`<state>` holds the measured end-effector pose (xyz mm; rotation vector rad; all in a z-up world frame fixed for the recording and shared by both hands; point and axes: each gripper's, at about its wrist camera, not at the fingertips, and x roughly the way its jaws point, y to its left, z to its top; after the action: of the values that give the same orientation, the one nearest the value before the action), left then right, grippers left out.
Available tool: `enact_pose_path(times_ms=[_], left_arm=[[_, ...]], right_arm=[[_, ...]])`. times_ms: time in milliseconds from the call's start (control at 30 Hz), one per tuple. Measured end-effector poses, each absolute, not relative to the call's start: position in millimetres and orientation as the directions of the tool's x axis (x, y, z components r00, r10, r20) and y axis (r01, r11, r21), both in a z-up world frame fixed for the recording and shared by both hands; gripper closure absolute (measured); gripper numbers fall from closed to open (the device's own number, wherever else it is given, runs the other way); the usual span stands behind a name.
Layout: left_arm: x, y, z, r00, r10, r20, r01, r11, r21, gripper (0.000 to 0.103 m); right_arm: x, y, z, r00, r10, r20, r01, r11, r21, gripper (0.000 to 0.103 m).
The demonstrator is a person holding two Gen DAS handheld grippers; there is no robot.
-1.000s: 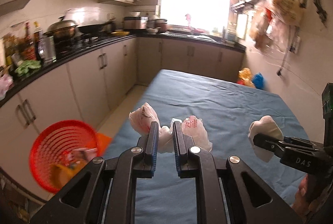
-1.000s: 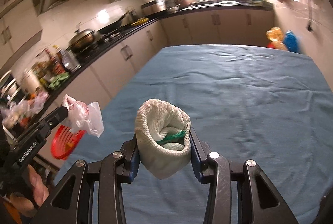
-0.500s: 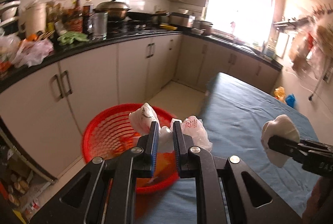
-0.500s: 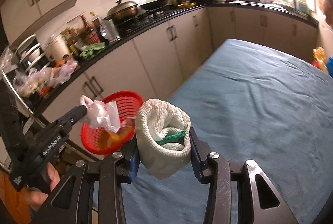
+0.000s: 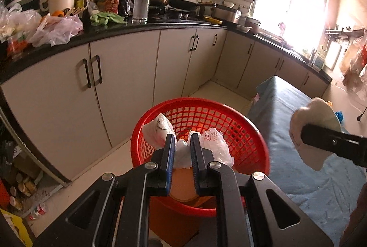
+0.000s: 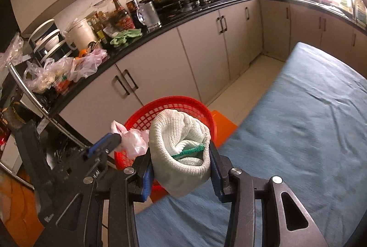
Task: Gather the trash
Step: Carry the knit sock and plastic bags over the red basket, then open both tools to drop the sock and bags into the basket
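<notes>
My left gripper [image 5: 182,143] is shut on a crumpled white plastic bag [image 5: 213,143] and hangs it over the round red mesh basket [image 5: 243,127] beside the table. In the right wrist view the same left gripper [image 6: 114,139] holds the plastic bag [image 6: 133,141] above the red basket [image 6: 183,102]. My right gripper [image 6: 181,152] is shut on a rolled white knit glove [image 6: 174,132] with a green cuff edge, above the table's left edge. From the left wrist view that glove [image 5: 314,113] sits to the right of the basket.
A blue cloth covers the table [image 6: 309,120]. The basket rests on an orange stool [image 6: 223,125]. Grey cabinets [image 5: 128,77] under a black counter crowded with bottles, bags and pots run along the left. Pale floor [image 5: 220,91] lies between cabinets and table.
Both grippers swung left from over the table toward the red basket. The plastic bag now hangs over the basket's opening, and the glove has come to the table's left edge. Both grips are unchanged.
</notes>
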<state>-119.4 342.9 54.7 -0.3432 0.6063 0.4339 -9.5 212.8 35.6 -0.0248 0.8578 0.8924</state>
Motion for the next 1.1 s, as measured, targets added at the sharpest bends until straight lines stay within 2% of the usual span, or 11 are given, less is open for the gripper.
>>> enact_pose_path(times_ms=[300, 367, 433, 567, 633, 800, 867, 900, 967, 1033, 1100], left_arm=[[-111.9, 349.2, 42.5, 0.725, 0.281, -0.628, -0.481, 0.860, -0.170, 0.090], [-111.2, 350.1, 41.9, 0.724, 0.284, -0.628, -0.483, 0.859, -0.168, 0.089], [-110.1, 349.3, 42.0, 0.726, 0.277, -0.629, -0.477, 0.863, -0.170, 0.089], [-109.9, 346.2, 44.0, 0.729, 0.292, -0.619, -0.478, 0.864, -0.156, 0.071], [-111.0, 343.6, 46.2, 0.732, 0.304, -0.609, -0.480, 0.865, -0.145, 0.071], [-115.3, 331.7, 55.1, 0.742, 0.329, -0.584, -0.484, 0.866, -0.127, 0.056], [-118.0, 324.7, 60.5, 0.746, 0.348, -0.568, -0.488, 0.866, -0.109, 0.045], [-120.5, 320.2, 63.9, 0.749, 0.360, -0.557, -0.490, 0.866, -0.100, 0.043], [-125.5, 312.5, 69.3, 0.751, 0.379, -0.542, -0.498, 0.863, -0.086, 0.027], [-131.1, 305.6, 74.7, 0.756, 0.393, -0.524, -0.503, 0.860, -0.081, 0.017], [-139.0, 295.9, 81.0, 0.763, 0.415, -0.496, -0.510, 0.857, -0.067, 0.013]], right_arm=[[11.5, 252.3, 14.2, 0.301, 0.650, -0.698, -0.686, 0.656, 0.315, 0.055], [15.8, 256.8, 10.6, 0.296, 0.649, -0.701, -0.681, 0.658, 0.321, 0.048], [19.9, 257.7, 8.1, 0.298, 0.652, -0.698, -0.675, 0.660, 0.329, 0.033], [21.6, 250.0, 10.9, 0.308, 0.670, -0.676, -0.674, 0.655, 0.342, 0.033], [20.9, 243.7, 13.6, 0.316, 0.673, -0.668, -0.669, 0.658, 0.346, 0.033], [12.7, 223.7, 23.9, 0.359, 0.671, -0.648, -0.664, 0.672, 0.328, 0.031], [5.6, 213.3, 28.1, 0.380, 0.667, -0.641, -0.663, 0.680, 0.314, 0.027], [3.2, 210.0, 29.1, 0.389, 0.663, -0.640, -0.662, 0.684, 0.306, 0.025], [-7.9, 198.2, 32.8, 0.418, 0.652, -0.633, -0.665, 0.694, 0.276, 0.022], [-19.5, 186.3, 35.8, 0.455, 0.632, -0.627, -0.666, 0.710, 0.232, 0.019], [-30.8, 172.7, 38.3, 0.497, 0.608, -0.619, -0.659, 0.729, 0.187, 0.016]])
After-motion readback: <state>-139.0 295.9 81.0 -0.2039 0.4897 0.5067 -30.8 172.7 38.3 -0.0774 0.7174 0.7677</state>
